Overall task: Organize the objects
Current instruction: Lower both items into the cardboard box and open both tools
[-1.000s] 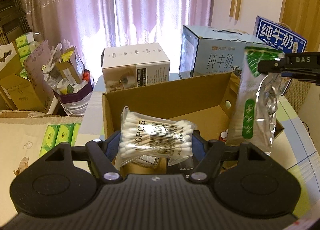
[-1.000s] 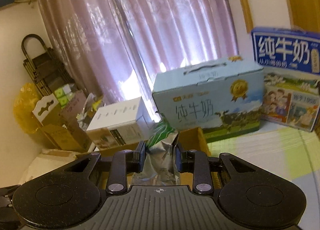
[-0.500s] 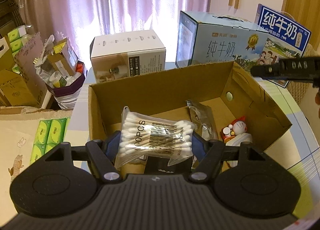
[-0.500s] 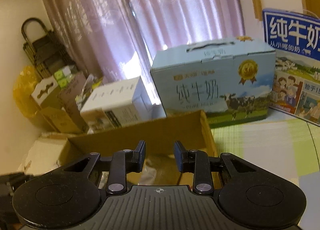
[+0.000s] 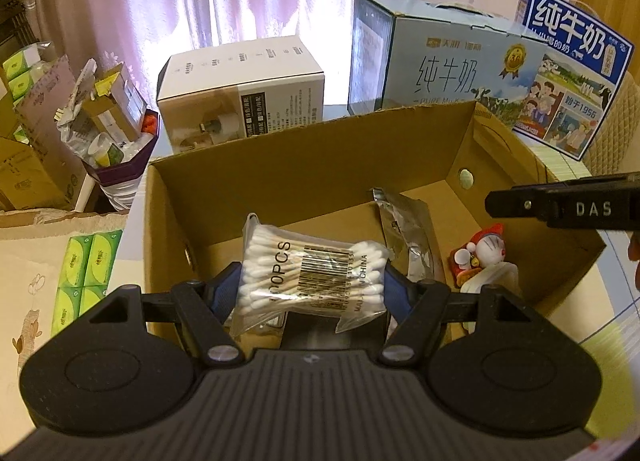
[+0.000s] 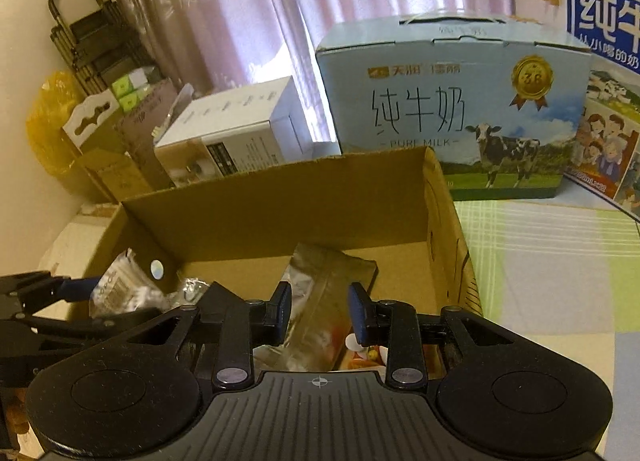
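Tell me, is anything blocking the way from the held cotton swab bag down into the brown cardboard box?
Nothing visible blocks it. The left claw holds the clear plastic bag of cotton swabs over the open brown cardboard box; bare floor lies beside the silver foil pouch.

So the open carton (image 5: 280,181) sits in the middle of the table (image 6: 540,261); inside it a foil pouch (image 5: 408,229) lies along the floor, with a toy (image 5: 484,253) just to its right; the swab bag (image 5: 312,273) hangs over the carton's near-left part, clamped in the left gripper (image 5: 312,289); the right gripper (image 6: 318,313) hovers above the pouch; behind the carton stand a small box (image 5: 240,89) on the left and two milk boxes (image 5: 448,65) on the right.
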Demonstrator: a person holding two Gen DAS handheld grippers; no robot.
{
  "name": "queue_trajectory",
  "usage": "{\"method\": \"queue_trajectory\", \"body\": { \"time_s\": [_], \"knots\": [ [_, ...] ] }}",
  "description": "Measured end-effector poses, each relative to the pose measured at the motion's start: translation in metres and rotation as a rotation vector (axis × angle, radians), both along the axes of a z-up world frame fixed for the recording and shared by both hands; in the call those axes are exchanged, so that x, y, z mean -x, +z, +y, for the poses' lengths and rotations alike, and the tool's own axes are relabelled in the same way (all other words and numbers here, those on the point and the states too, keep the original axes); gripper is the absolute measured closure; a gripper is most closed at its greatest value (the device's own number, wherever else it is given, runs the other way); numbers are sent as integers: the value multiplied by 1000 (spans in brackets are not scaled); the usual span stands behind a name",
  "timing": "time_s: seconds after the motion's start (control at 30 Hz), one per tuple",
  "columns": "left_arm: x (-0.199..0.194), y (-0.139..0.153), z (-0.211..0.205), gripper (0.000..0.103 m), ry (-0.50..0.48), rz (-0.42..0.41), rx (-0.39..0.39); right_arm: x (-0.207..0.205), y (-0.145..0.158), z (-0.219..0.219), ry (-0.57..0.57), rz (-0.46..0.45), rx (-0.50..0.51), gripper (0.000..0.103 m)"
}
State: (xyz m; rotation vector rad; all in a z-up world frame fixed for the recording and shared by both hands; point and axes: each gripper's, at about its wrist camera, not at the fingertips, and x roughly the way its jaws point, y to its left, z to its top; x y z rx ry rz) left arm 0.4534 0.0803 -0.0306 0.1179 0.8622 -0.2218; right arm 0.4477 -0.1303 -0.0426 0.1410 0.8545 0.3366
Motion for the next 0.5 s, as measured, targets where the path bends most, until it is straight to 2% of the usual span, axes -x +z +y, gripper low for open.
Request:
{"method": "queue_trajectory", "body": {
  "time_s": [0.5],
  "knots": [
    [-57,-16,-23,34,1,19,-23,-28,-16,1,12,21,40,73]
  ]
}}
